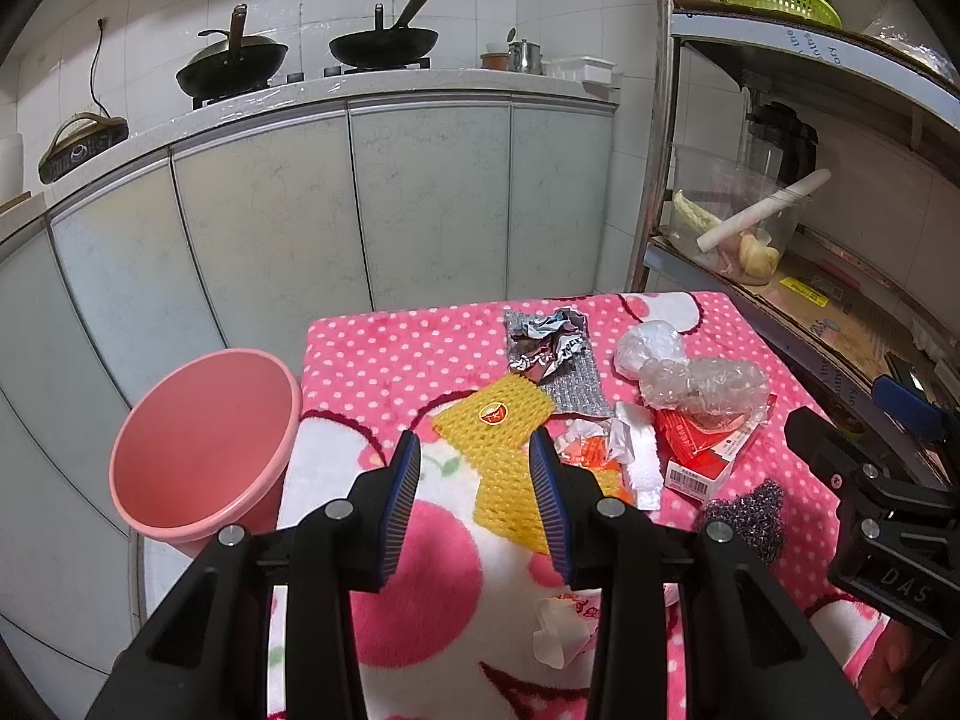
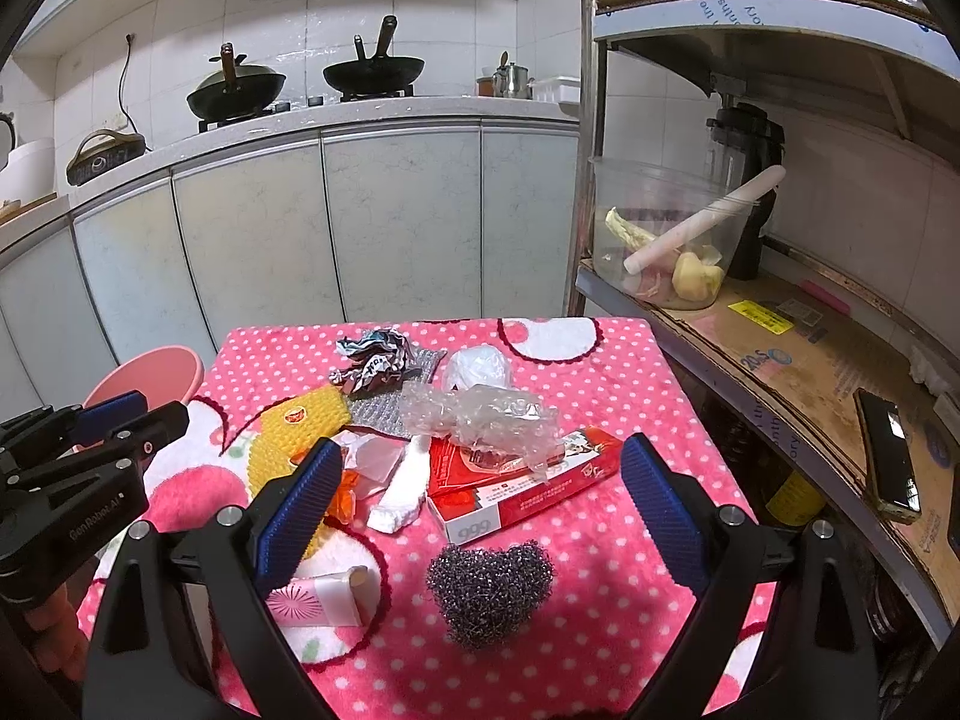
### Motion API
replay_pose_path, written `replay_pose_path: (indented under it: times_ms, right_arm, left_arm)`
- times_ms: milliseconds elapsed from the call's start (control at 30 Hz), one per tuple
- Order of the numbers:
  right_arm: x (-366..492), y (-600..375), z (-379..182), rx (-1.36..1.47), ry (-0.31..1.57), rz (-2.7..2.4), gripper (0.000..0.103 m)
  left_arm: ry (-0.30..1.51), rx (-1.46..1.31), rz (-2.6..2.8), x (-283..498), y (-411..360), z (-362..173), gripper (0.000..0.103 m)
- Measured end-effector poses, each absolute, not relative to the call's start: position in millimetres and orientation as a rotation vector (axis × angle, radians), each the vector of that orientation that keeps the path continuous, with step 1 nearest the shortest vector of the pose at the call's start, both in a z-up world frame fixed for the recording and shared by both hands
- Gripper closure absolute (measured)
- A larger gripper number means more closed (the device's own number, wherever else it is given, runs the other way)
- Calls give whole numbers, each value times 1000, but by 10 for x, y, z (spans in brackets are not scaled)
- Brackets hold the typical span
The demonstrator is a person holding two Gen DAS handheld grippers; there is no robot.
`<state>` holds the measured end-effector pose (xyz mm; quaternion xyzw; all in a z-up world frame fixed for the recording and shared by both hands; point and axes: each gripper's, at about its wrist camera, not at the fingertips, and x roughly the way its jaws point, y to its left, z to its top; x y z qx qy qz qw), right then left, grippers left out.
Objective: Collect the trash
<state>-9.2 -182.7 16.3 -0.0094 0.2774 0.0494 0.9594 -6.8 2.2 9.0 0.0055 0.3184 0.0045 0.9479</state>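
Trash lies on a pink polka-dot blanket (image 1: pixel 372 348): yellow foam net (image 1: pixel 498 420), crumpled foil wrapper (image 1: pixel 549 342), clear bubble wrap (image 1: pixel 702 384), red-and-white box (image 2: pixel 516 498), steel-wool scrubber (image 2: pixel 489 591), white paper wad (image 2: pixel 480 366). A pink bin (image 1: pixel 204 450) stands left of the table. My left gripper (image 1: pixel 474 498) is open, hovering over the foam net's near part. My right gripper (image 2: pixel 480 510) is open wide above the scrubber and box, holding nothing.
Cabinets and a counter with two woks (image 1: pixel 384 45) run behind. A metal shelf (image 2: pixel 798 372) with a plastic tub (image 2: pixel 666 240) and a phone (image 2: pixel 888 456) stands at the right. A pink paper packet (image 2: pixel 318 597) lies near the table's front.
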Motion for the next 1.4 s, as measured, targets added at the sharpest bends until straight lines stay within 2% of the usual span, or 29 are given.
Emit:
replay_pose_path:
  times_ms: [1400]
  right_arm:
    - [-61, -1802, 47, -30, 579, 101, 9]
  left_arm:
    - [685, -3, -6, -8, 77, -45, 66]
